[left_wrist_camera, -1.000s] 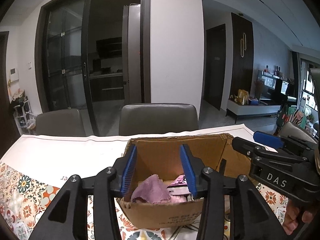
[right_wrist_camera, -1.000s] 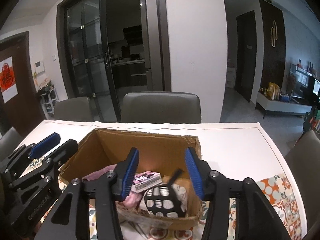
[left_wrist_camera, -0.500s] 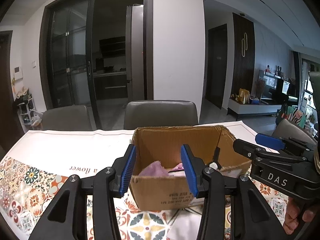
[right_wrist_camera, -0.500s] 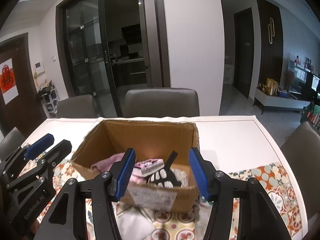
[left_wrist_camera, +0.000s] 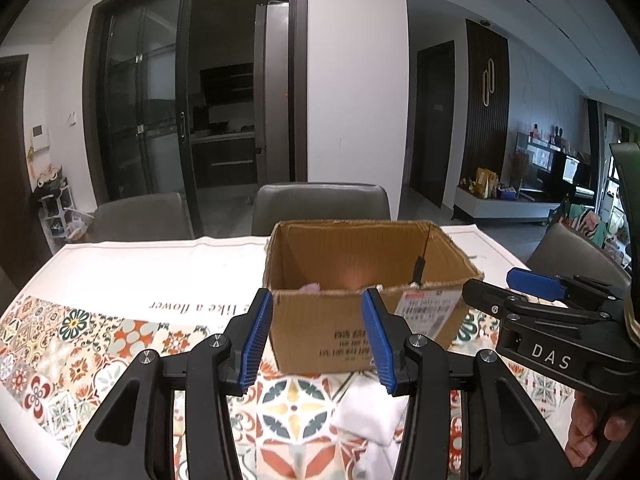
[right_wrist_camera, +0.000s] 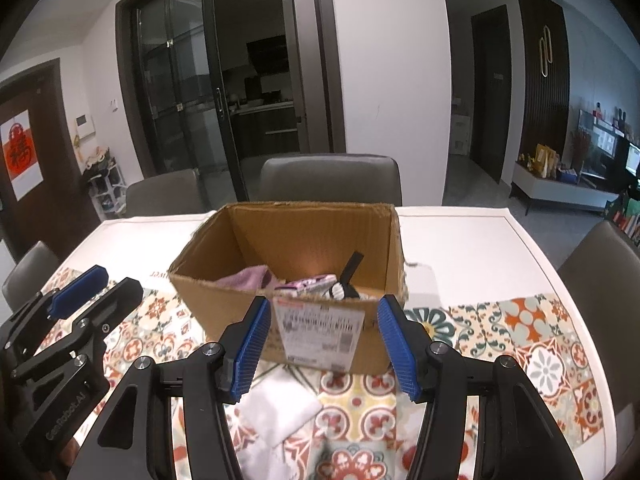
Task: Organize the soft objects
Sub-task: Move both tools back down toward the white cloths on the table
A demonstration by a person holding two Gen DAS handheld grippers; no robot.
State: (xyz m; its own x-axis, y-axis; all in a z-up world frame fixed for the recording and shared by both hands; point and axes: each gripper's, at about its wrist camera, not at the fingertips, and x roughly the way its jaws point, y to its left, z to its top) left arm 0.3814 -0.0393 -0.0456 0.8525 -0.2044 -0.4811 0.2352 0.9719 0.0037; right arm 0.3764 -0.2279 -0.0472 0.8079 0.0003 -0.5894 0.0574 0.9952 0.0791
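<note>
An open cardboard box (left_wrist_camera: 332, 336) (right_wrist_camera: 308, 240) stands on the patterned tablecloth. Inside lie a pink cloth (right_wrist_camera: 246, 278), a small purple-printed pack (right_wrist_camera: 308, 283) and a black-and-white item (right_wrist_camera: 344, 290). In front of the box a white cloth (left_wrist_camera: 372, 408) (right_wrist_camera: 280, 404) lies on the table. My left gripper (left_wrist_camera: 317, 300) hovers open before the box's front wall with nothing between its blue pads. My right gripper (right_wrist_camera: 324, 302) is also open and holds nothing, just short of the box's label. The white cloth lies below and between both grippers.
Grey chairs (left_wrist_camera: 320, 208) stand along the far side of the table, another at the right (right_wrist_camera: 600, 264). The white table runner (left_wrist_camera: 160, 272) stretches left of the box. A person's fingers (left_wrist_camera: 592, 436) hold the right gripper's handle.
Both grippers have drawn back from over the box toward the near side of the table. The box now looks farther off, and the white cloth has come into view beneath them.
</note>
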